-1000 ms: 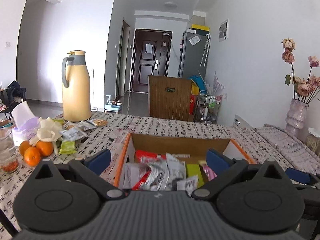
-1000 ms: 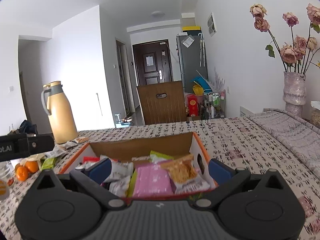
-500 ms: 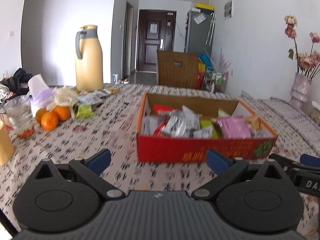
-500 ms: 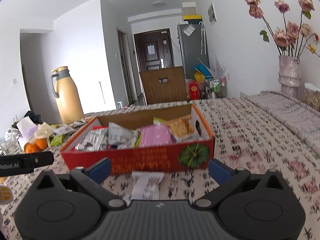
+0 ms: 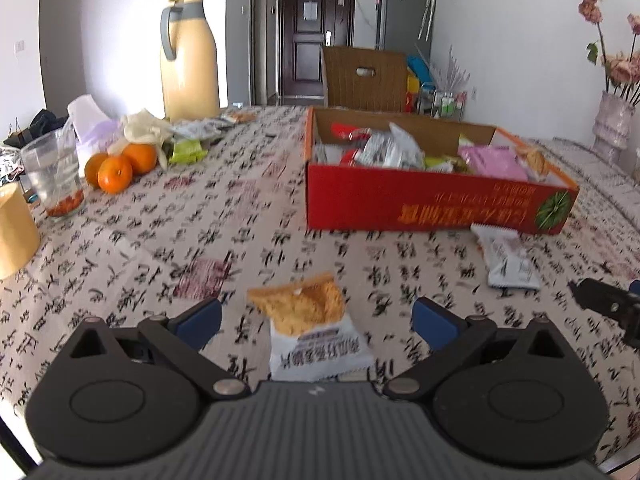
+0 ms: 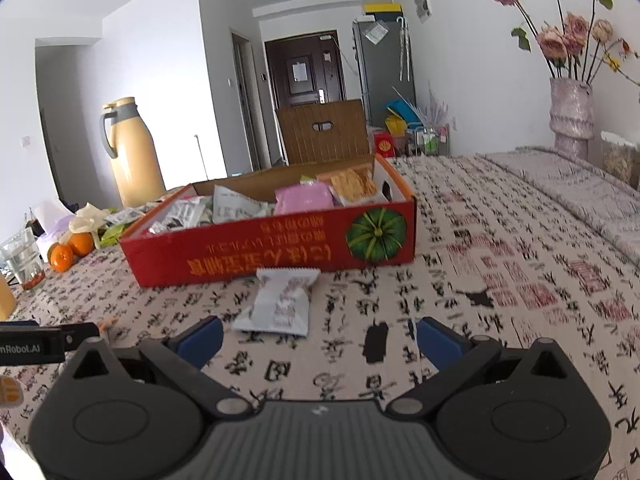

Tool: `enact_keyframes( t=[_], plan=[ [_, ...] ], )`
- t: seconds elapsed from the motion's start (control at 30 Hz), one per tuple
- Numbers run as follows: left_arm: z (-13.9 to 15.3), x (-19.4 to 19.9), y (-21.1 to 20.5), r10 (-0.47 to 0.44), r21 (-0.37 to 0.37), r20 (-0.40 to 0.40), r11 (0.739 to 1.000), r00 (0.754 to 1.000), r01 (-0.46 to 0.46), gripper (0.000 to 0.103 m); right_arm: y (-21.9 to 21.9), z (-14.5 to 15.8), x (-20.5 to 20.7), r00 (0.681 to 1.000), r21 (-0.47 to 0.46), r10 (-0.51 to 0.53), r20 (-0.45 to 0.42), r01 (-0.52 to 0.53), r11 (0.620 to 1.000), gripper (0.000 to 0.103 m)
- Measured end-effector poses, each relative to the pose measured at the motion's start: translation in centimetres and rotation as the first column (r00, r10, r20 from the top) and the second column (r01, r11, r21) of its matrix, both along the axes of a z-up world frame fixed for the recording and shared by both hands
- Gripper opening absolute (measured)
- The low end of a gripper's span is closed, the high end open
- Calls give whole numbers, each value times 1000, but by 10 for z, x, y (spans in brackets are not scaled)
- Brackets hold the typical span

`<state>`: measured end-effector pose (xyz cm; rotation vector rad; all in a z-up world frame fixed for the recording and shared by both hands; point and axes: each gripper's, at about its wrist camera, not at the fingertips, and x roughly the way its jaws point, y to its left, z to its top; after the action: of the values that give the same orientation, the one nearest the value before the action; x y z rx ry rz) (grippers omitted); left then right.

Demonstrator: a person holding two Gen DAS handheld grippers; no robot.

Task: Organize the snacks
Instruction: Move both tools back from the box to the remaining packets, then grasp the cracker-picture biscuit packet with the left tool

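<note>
The left gripper (image 5: 316, 316) is wide open and holds nothing. Between its two blue fingertips (image 5: 200, 322), a little ahead of them, an orange and white snack packet (image 5: 310, 328) lies flat on the tablecloth (image 5: 180, 236); neither finger touches it. Further ahead and to the right of this gripper stands the red cardboard box (image 5: 432, 200), full of mixed snack packets. A white packet (image 5: 506, 258) lies just in front of the box's near right corner. Far ahead to the left are some oranges (image 5: 116, 166), a clear glass (image 5: 54, 176) and a tall yellow thermos jug (image 5: 188, 60).

The right gripper (image 6: 318, 338) is also wide open and empty. The same white packet (image 6: 280, 300) lies ahead of it, slightly to the left of the middle, with its far edge touching or almost touching the front wall of the box (image 6: 272, 252). Part of the left gripper's black body shows at the left edge of the right wrist view. A vase with dried roses (image 6: 570, 116) stands far ahead to the right.
</note>
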<state>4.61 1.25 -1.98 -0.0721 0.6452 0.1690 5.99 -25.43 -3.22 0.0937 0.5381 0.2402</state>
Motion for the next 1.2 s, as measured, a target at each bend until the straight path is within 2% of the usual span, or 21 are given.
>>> enact_keyframes(
  t=[0.3, 0.37, 0.5, 0.57, 0.6, 0.63, 0.67, 0.83, 1.0, 1.2],
  plan=[
    [-19, 16, 7, 24, -8, -70, 1000, 997, -24, 102, 1, -8, 1, 1000, -7, 9, -26, -9, 1000, 103],
    [-21, 20, 8, 23, -15, -79, 1000, 997, -24, 93, 3, -9, 1, 1000, -10, 11, -28, -11, 1000, 103],
    [-23, 26, 9, 36, -13, -80, 999, 996, -37, 84, 7, -10, 2, 999, -19, 17, -32, -17, 1000, 103],
    [-22, 28, 9, 33, -13, -72, 999, 997, -34, 67, 9, -11, 2, 999, -22, 17, -34, -18, 1000, 103],
    [-22, 29, 9, 29, -7, -68, 1000, 997, -30, 62, 10, -11, 2, 999, -24, 18, -36, -18, 1000, 103],
    [-21, 29, 8, 27, 2, -64, 1000, 998, -27, 49, 10, -11, 3, 999, -26, 18, -37, -19, 999, 103],
    [-21, 29, 8, 22, 3, -58, 1000, 998, -22, 46, 11, -11, 3, 999, -28, 19, -38, -20, 999, 103],
    [-19, 28, 9, 4, -9, -40, 1000, 999, -5, 41, 15, -11, 4, 999, -37, 24, -40, -26, 999, 103],
    [-12, 27, 7, -12, -11, -17, 1000, 1000, 12, 41, 20, -6, 11, 999, -37, 36, -27, -37, 999, 103],
    [6, 31, 2, -21, -8, 31, 1000, 999, 21, 41, 42, 2, 49, 998, -57, 55, -42, -58, 997, 103]
  ],
)
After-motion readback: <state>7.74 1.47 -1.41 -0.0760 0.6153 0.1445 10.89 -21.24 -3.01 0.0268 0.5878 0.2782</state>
